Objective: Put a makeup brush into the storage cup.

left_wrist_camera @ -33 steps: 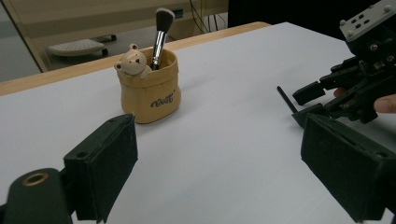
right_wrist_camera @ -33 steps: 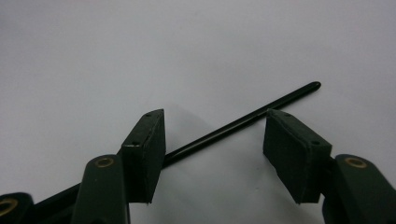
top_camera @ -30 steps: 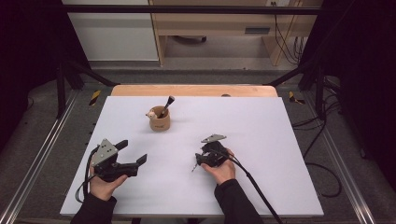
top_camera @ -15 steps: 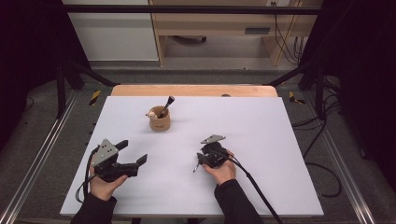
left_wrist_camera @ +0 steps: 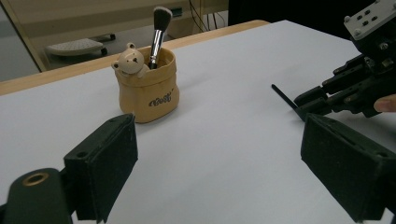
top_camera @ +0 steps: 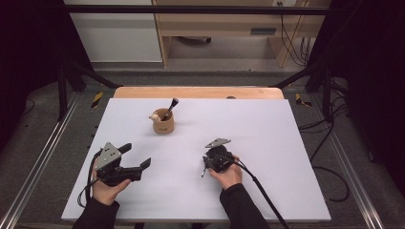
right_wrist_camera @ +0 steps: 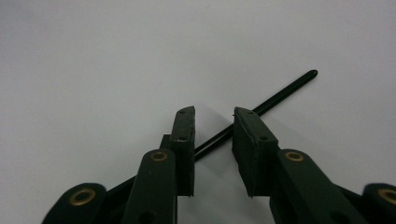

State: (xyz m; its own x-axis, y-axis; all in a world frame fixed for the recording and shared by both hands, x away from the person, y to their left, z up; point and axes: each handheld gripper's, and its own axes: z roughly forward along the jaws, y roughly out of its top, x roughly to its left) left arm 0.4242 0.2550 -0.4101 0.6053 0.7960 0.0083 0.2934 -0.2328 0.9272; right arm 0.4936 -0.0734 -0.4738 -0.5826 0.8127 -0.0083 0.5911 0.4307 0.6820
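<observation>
A tan cup (top_camera: 163, 125) with a small bear figure (left_wrist_camera: 128, 60) on its rim stands on the white table (top_camera: 267, 143) and holds a makeup brush (top_camera: 170, 107). My left gripper (top_camera: 137, 155) hovers open at the near left, and the cup (left_wrist_camera: 148, 88) lies ahead of its wide jaws. My right gripper (top_camera: 206, 168) points down at the table's middle. A thin black stick (right_wrist_camera: 280, 93) lies on the table between its jaws. The right gripper (right_wrist_camera: 214, 114) has just been closing its jaws, and a gap still shows around the stick.
A wooden strip (top_camera: 198, 92) borders the table's far edge. Metal frame rails (top_camera: 43, 157) run along both sides, with cables (top_camera: 329, 143) on the floor at the right. A cable (top_camera: 260, 188) trails from the right gripper toward the near edge.
Both hands have kept their places. The right gripper's jaws look a little closer together than before.
</observation>
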